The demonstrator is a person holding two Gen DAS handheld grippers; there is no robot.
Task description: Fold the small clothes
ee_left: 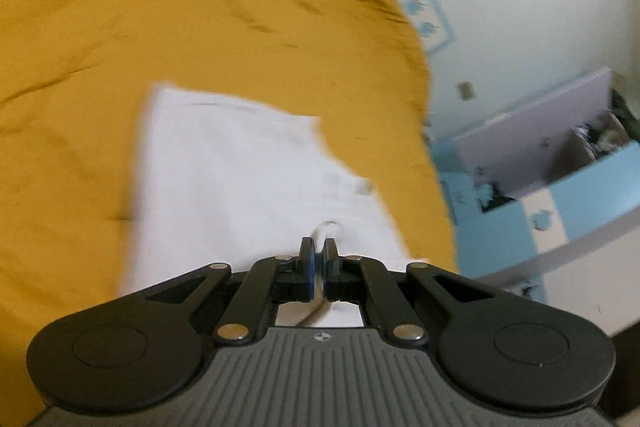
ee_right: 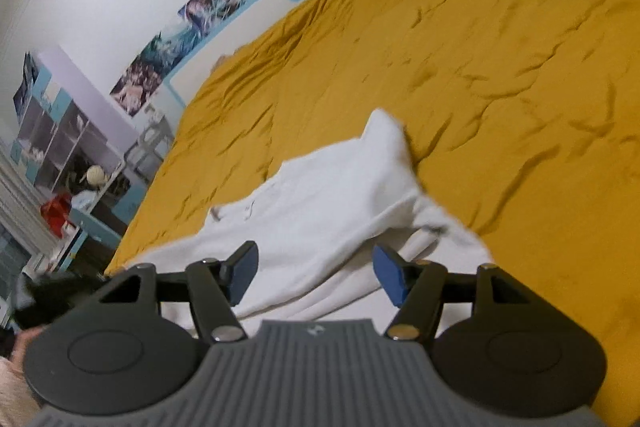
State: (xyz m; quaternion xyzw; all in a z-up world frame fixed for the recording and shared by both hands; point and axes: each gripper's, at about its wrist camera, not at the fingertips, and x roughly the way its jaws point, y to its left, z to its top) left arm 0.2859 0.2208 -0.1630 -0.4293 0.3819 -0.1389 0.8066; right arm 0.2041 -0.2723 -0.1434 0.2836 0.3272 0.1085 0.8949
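Left tongs clenched on a white cotton garment's edge over the mustard-yellow bedspread, right tongs released above it; the carried edge should land square, kept taut.

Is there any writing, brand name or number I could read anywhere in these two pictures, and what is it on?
No text can be read.
White garment: a grey printed mark, too blurred to read.
Grey tool bodies: a small round emblem on the left one and a pale mark on the right one, no letters legible.
Wall posters: pictures only, blurred.
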